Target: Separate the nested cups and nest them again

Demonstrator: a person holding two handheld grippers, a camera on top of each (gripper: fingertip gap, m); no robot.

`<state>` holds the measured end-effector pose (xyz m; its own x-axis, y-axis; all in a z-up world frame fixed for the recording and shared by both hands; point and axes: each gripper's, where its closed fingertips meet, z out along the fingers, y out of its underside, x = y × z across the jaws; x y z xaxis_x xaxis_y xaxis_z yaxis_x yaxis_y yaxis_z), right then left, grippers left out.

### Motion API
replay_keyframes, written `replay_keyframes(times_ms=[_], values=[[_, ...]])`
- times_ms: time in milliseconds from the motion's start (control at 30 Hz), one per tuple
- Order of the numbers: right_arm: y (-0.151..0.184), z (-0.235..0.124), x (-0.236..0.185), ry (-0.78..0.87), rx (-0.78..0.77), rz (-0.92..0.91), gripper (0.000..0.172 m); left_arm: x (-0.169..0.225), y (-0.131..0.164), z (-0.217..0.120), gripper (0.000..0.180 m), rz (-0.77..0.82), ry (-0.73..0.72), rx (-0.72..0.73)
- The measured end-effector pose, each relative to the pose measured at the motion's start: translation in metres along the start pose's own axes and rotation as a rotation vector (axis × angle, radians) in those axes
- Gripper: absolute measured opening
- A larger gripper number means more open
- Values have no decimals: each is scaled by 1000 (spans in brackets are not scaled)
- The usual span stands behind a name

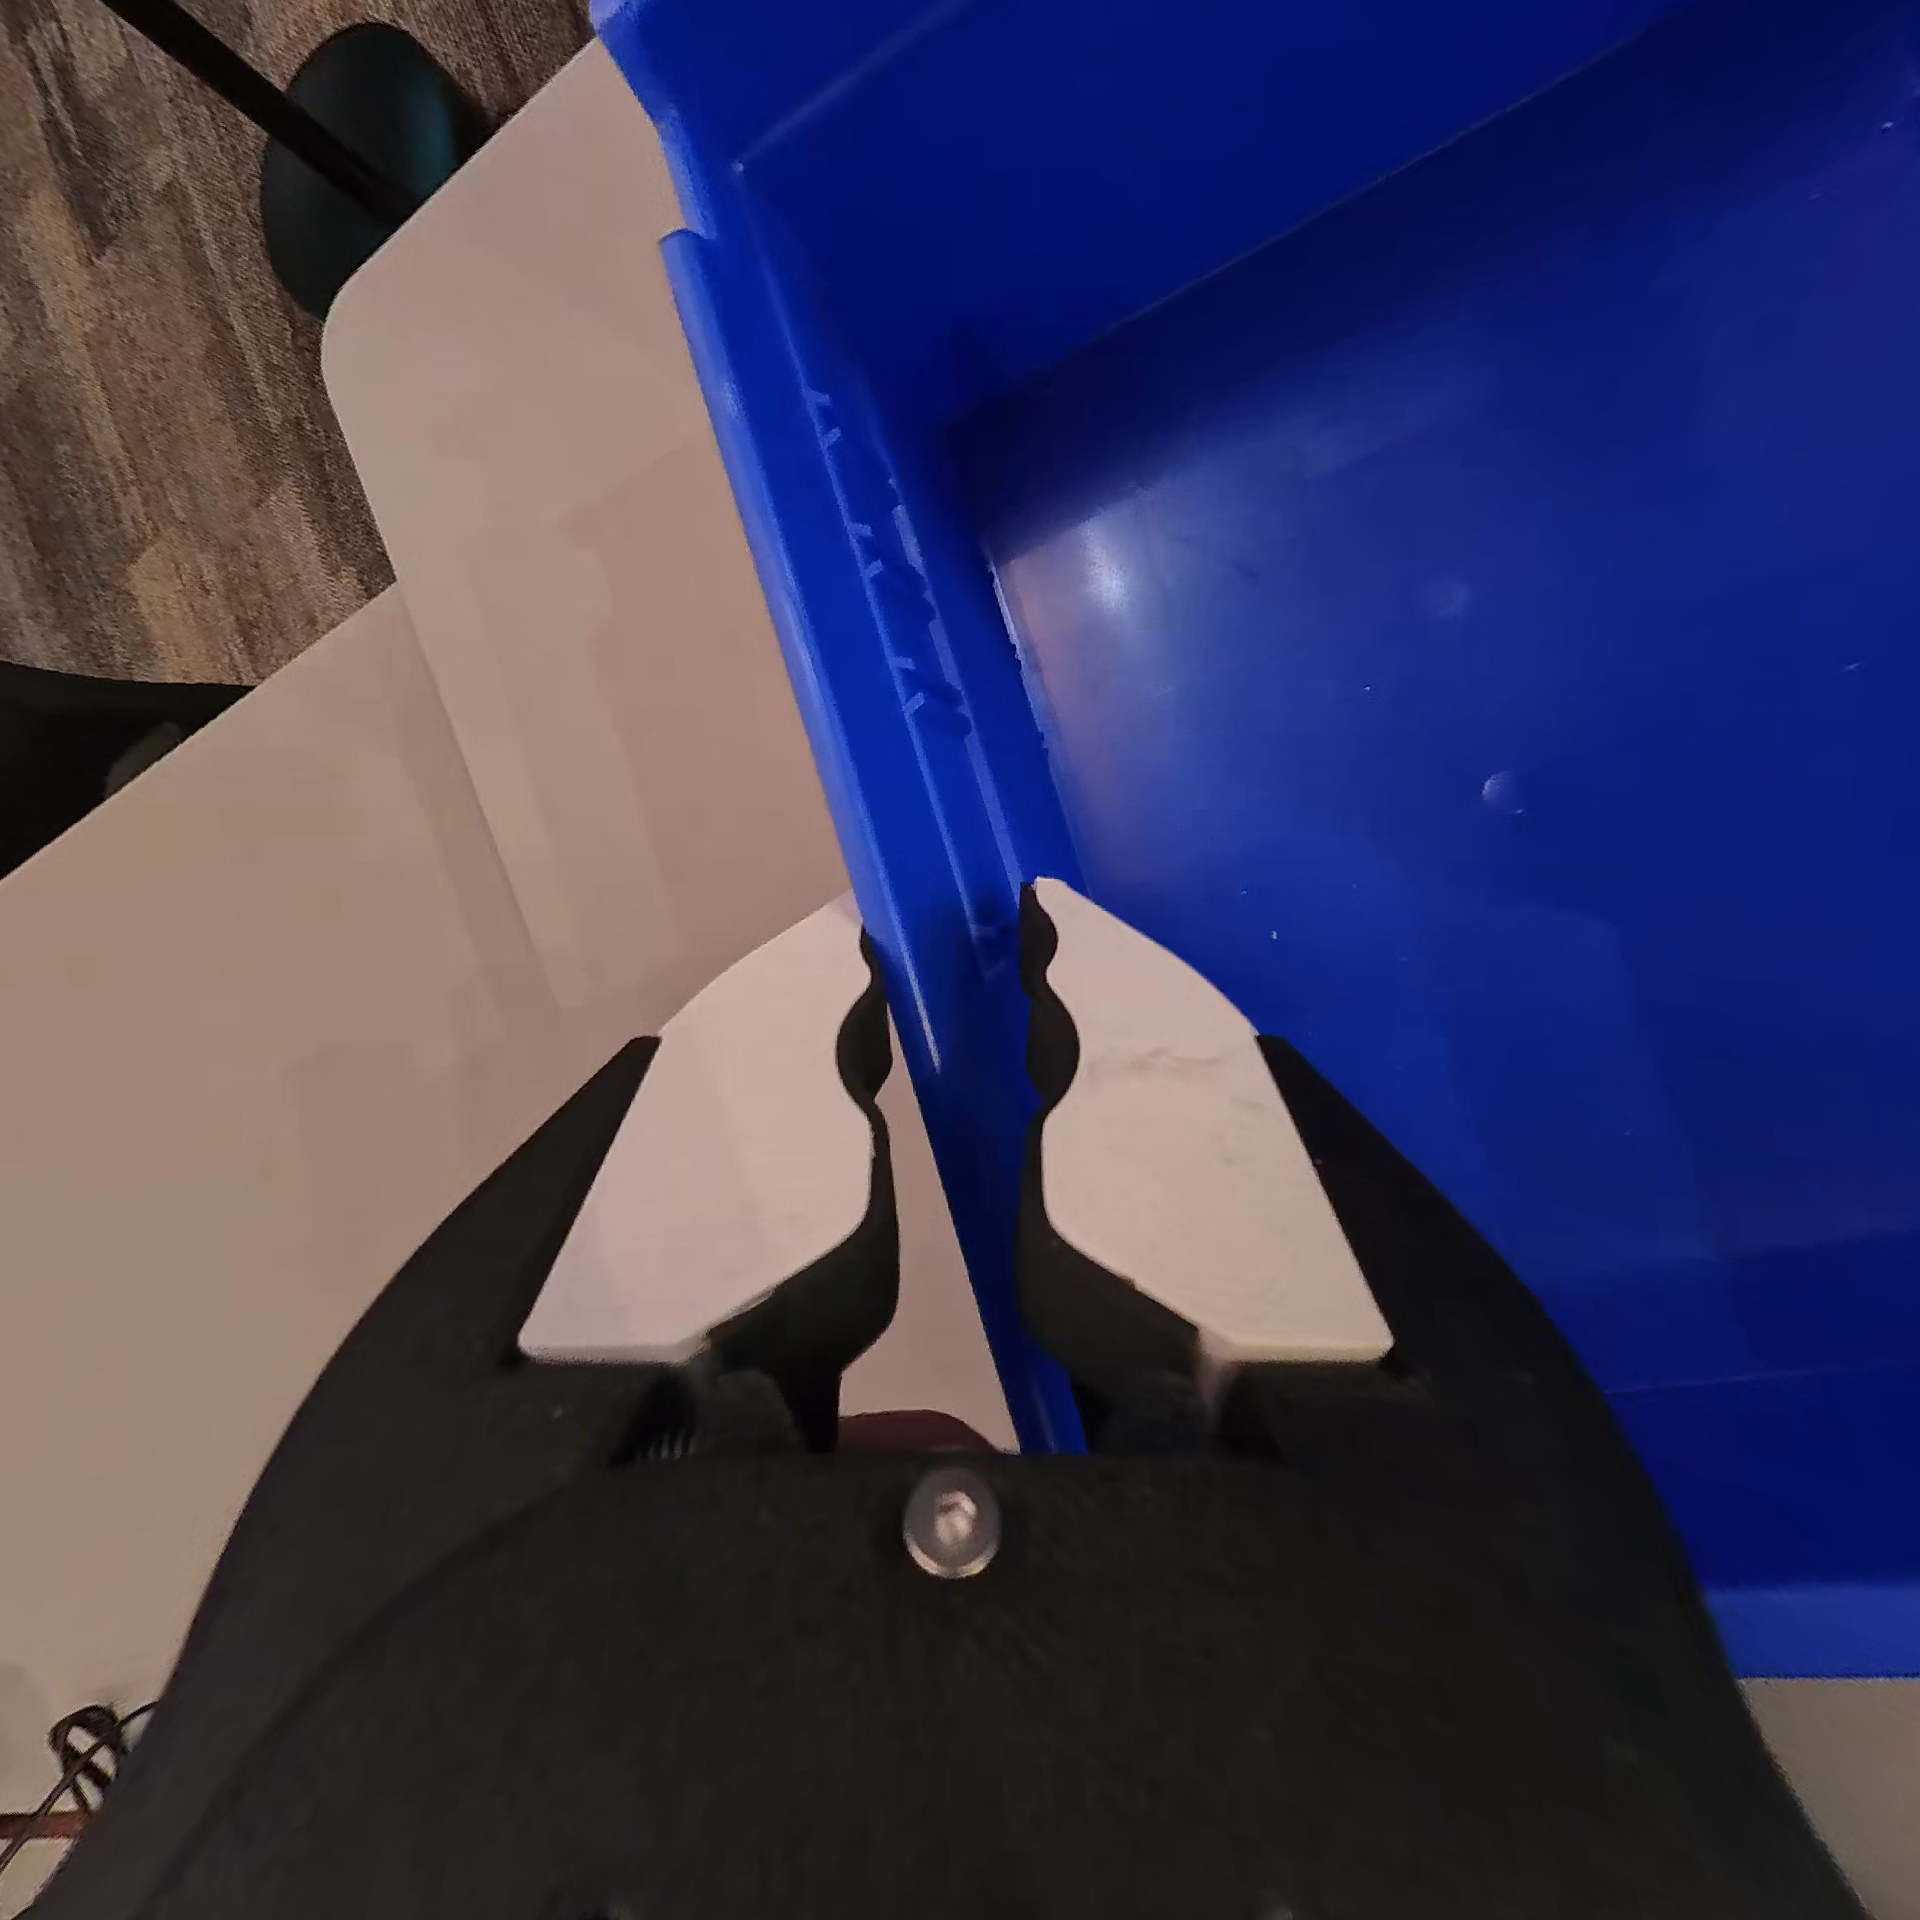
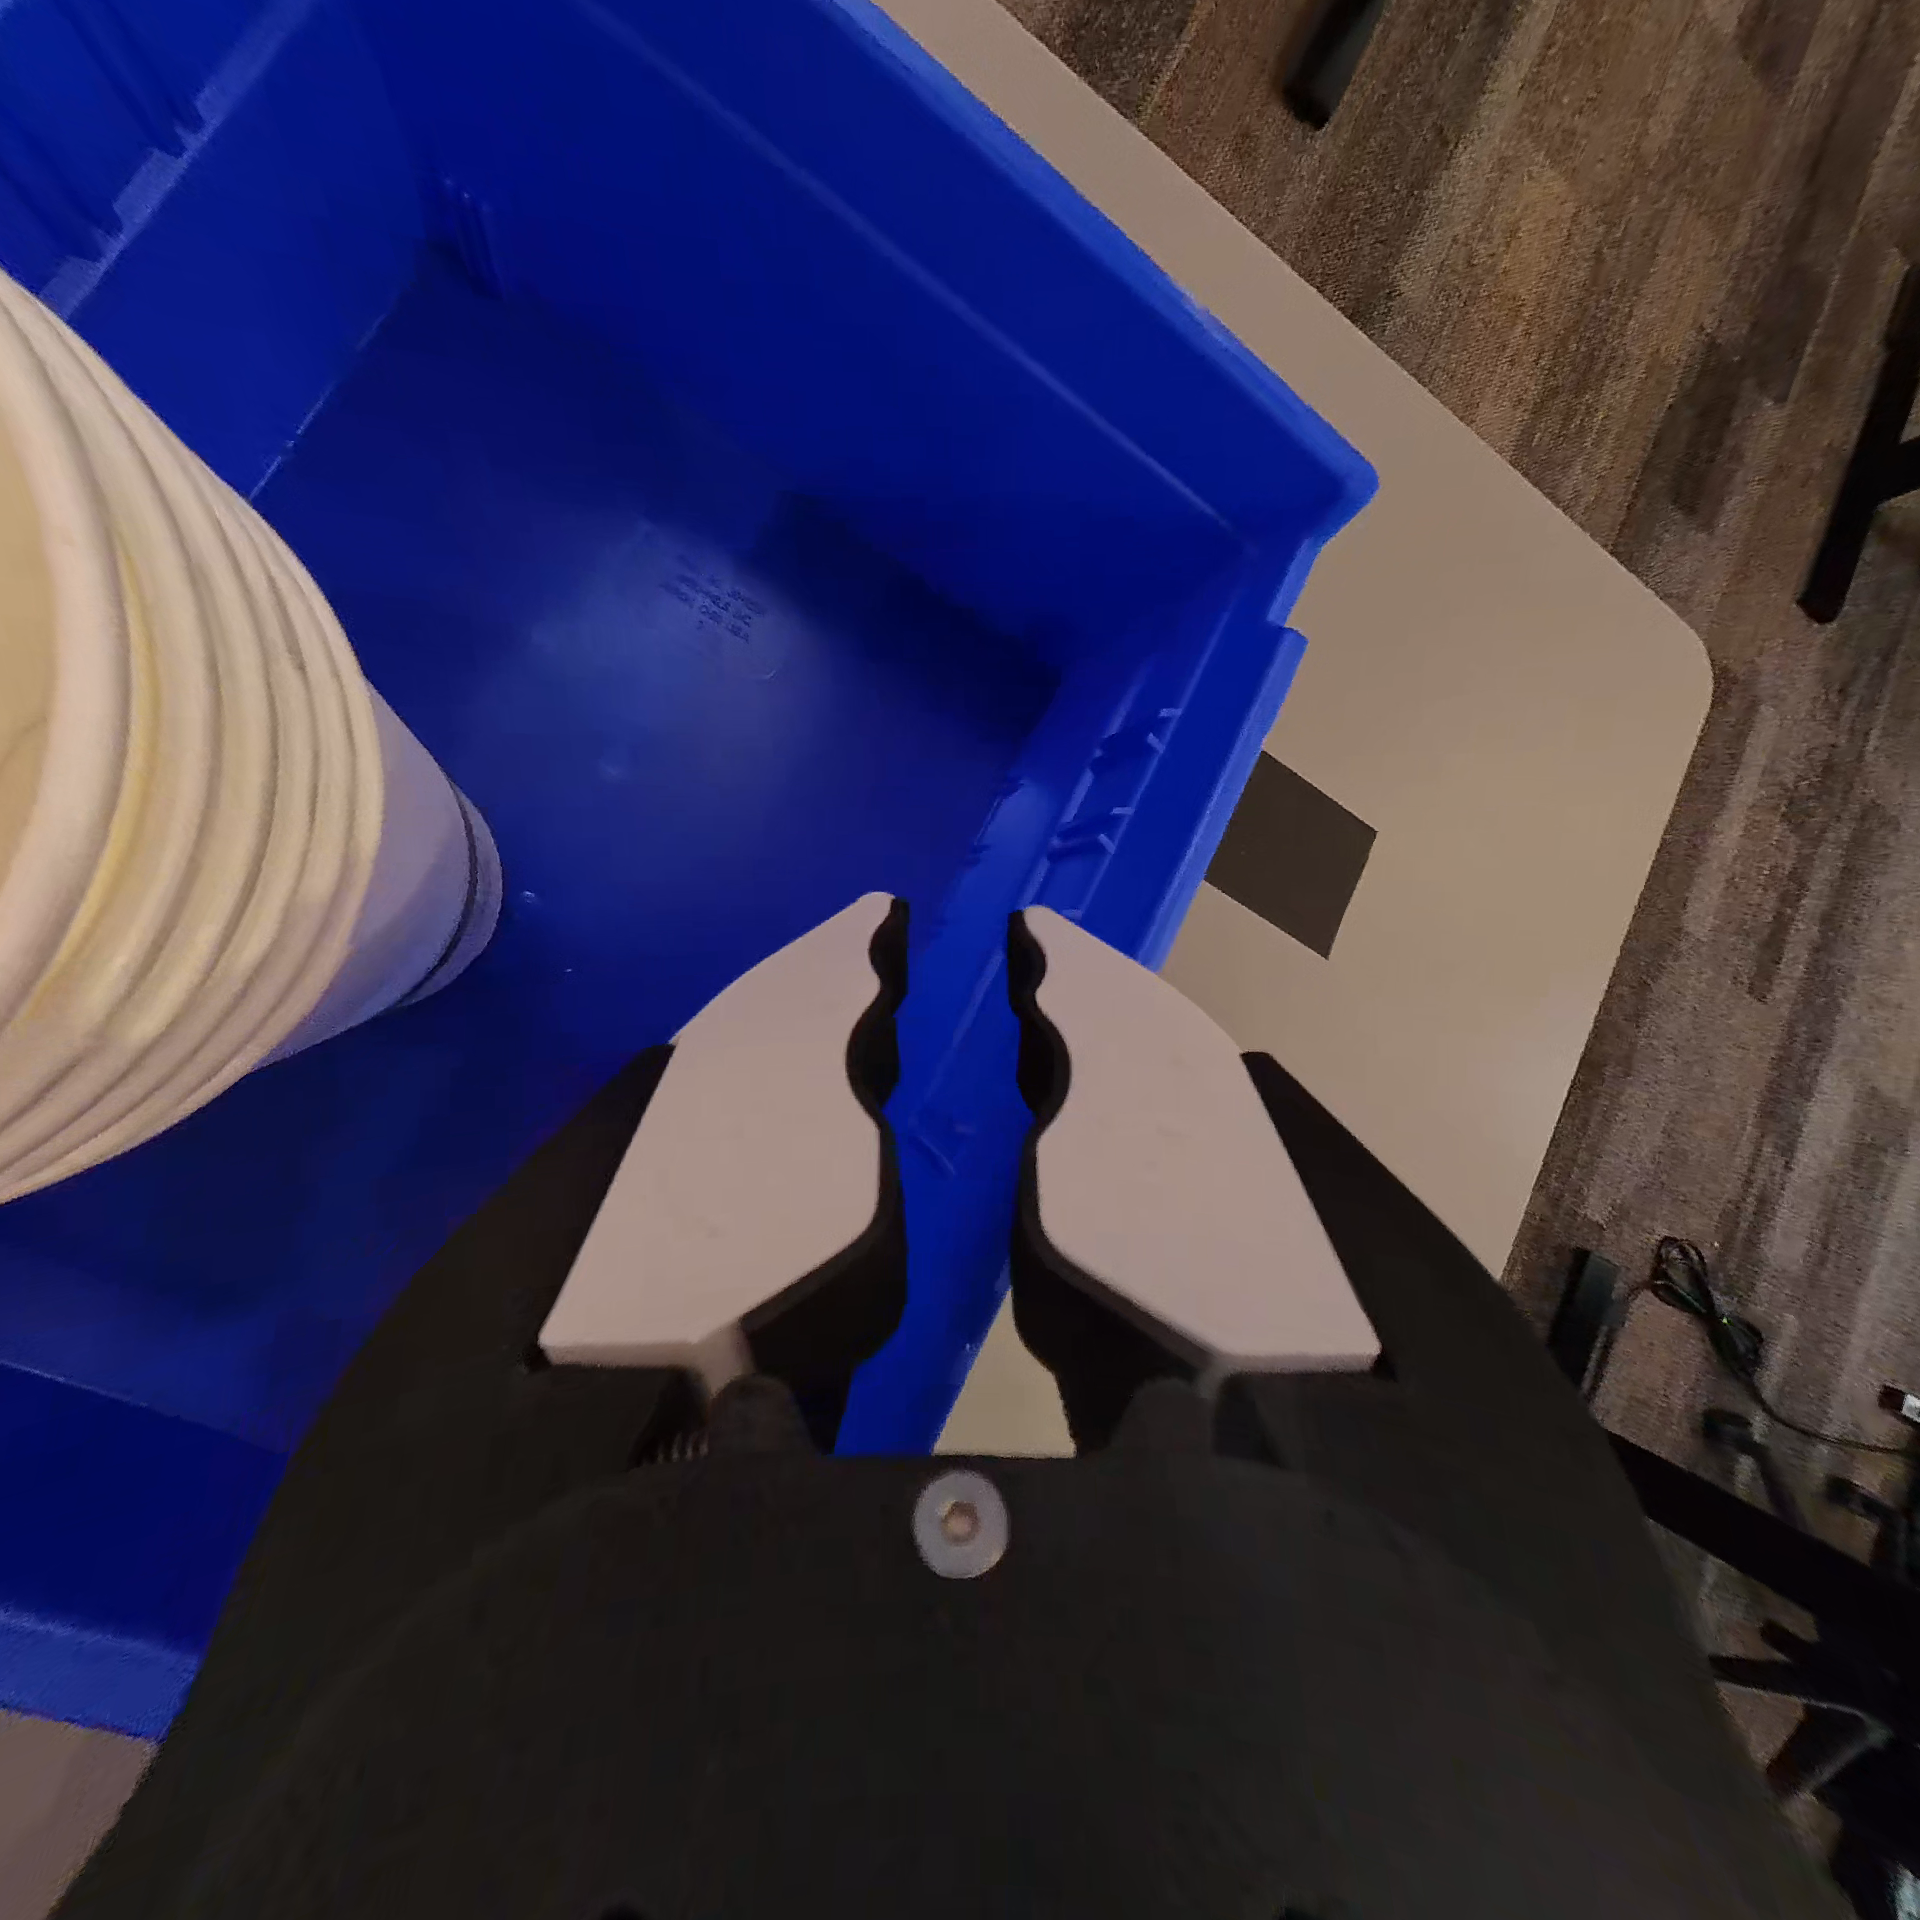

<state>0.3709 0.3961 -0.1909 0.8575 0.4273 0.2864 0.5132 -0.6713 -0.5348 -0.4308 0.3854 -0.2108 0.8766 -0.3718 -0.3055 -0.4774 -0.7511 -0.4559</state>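
A blue plastic bin (image 1: 1455, 727) stands on a white table. In the left wrist view my left gripper (image 1: 948, 935) is shut on the bin's left rim (image 1: 894, 623), one pad on each side of the wall. In the right wrist view my right gripper (image 2: 956, 935) is shut on the bin's right rim (image 2: 1132, 810) in the same way. A tall stack of nested cream paper cups (image 2: 187, 831) stands upright inside the bin at its left side, apart from both grippers. The bin's floor (image 2: 675, 727) is otherwise bare.
The white table (image 1: 468, 727) reaches past the bin on both sides, and its rounded corner (image 2: 1662, 665) is near. A black rectangular patch (image 2: 1294, 852) lies on the table beside the bin. There is patterned carpet (image 2: 1558, 260), a dark chair (image 1: 353, 156) and cables (image 2: 1704, 1320) beyond the table edges. One gripper's finger ends stand about 80 cm off the other's.
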Motion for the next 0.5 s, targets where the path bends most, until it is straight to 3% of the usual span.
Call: replay_keyframes(times_ms=[133,267,400,500], values=[[-8,-3,11,65,54,28,21,-2,0,0,22,-11,10,15],[-10,0,11,79,57,20,23,-13,0,-5,50,-29,-52,22],[-26,-16,27,199,149,29,31,-14,-1,-3,55,-30,-52,30],[-15,-13,30,199,93,40,38,-15,4,4,57,-21,-64,3]])
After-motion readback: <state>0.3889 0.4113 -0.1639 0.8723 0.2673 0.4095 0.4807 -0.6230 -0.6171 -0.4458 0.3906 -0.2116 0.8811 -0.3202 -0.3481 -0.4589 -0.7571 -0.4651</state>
